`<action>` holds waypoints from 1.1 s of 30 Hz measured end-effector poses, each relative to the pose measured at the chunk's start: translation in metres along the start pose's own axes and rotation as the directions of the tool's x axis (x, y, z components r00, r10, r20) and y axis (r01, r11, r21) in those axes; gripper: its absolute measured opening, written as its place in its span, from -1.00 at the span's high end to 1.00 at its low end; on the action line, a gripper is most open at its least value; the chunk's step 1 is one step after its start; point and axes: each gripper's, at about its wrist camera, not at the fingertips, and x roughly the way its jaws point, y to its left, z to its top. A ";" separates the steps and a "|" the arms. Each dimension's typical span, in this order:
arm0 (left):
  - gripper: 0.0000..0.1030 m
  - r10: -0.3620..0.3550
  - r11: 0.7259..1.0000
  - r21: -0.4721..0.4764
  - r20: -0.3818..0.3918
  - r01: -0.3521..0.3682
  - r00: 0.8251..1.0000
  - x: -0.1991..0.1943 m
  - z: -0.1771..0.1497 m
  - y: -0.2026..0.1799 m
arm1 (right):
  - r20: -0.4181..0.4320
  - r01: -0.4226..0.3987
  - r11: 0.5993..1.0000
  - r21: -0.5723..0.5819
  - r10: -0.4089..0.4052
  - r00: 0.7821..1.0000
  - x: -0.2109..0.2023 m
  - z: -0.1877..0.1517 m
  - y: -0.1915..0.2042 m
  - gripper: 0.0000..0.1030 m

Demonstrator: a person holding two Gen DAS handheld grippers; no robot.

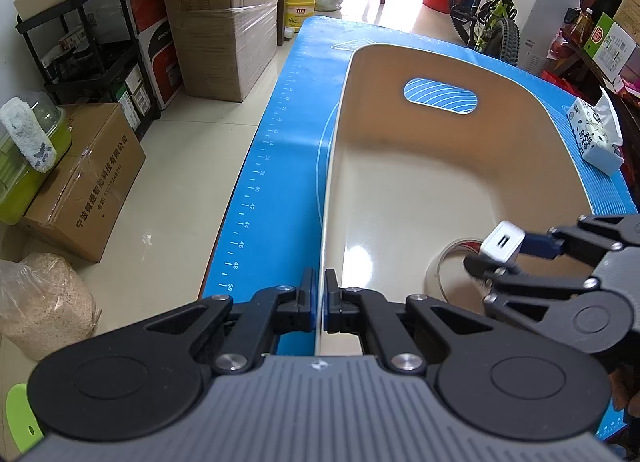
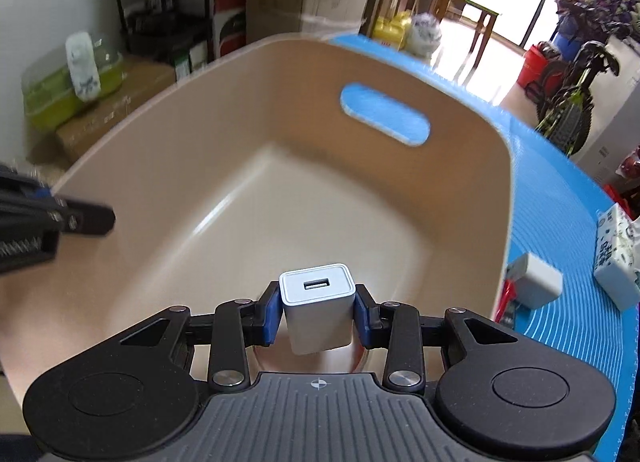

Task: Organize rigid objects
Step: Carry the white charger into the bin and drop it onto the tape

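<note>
Left tongs (image 1: 320, 300): clenched tight on the near wall of the tan bin (image 1: 400, 181), one pad on each side of the thin rim.
Right tongs (image 2: 316, 312): grasping a white charger block (image 2: 318, 308), with a blue pad on each side of it.
Charger block: it hangs over the inside of the bin, its plug hole facing up at the camera.
Tape roll (image 1: 452, 262): lies on the bin floor, right under the charger block.
Bin: sits on the blue mat (image 1: 280, 141) on the desk.
Second white block (image 2: 534, 280): on the mat at 3 o'clock, just outside the bin.
Tissue pack (image 2: 616, 262): at 3 o'clock too, past the second block.
</note>
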 end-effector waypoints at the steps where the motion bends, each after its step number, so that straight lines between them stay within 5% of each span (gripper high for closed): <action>1: 0.91 -0.001 1.000 0.000 0.000 0.001 1.000 0.000 0.000 0.000 | -0.019 -0.003 1.000 -0.005 0.003 1.000 0.003 -0.001 0.001 0.13; 7: 0.91 0.005 1.000 0.003 -0.003 -0.005 1.000 0.001 -0.001 0.000 | -0.074 -0.013 1.000 -0.025 0.011 0.997 0.009 0.003 0.005 0.17; 10: 0.91 0.005 1.000 0.003 -0.003 -0.005 1.000 0.001 -0.001 0.000 | -0.072 -0.017 1.000 -0.007 0.017 0.997 0.008 0.002 0.002 0.02; 26: 0.91 0.000 1.000 0.001 -0.002 0.000 1.000 0.000 -0.002 0.001 | 0.234 -0.017 0.992 0.127 -0.014 0.972 -0.075 -0.015 -0.041 -0.18; 33: 0.91 0.001 1.000 0.001 -0.003 -0.001 1.000 0.000 -0.002 0.001 | 0.268 0.026 0.981 0.191 -0.077 0.960 -0.107 -0.037 -0.079 -0.26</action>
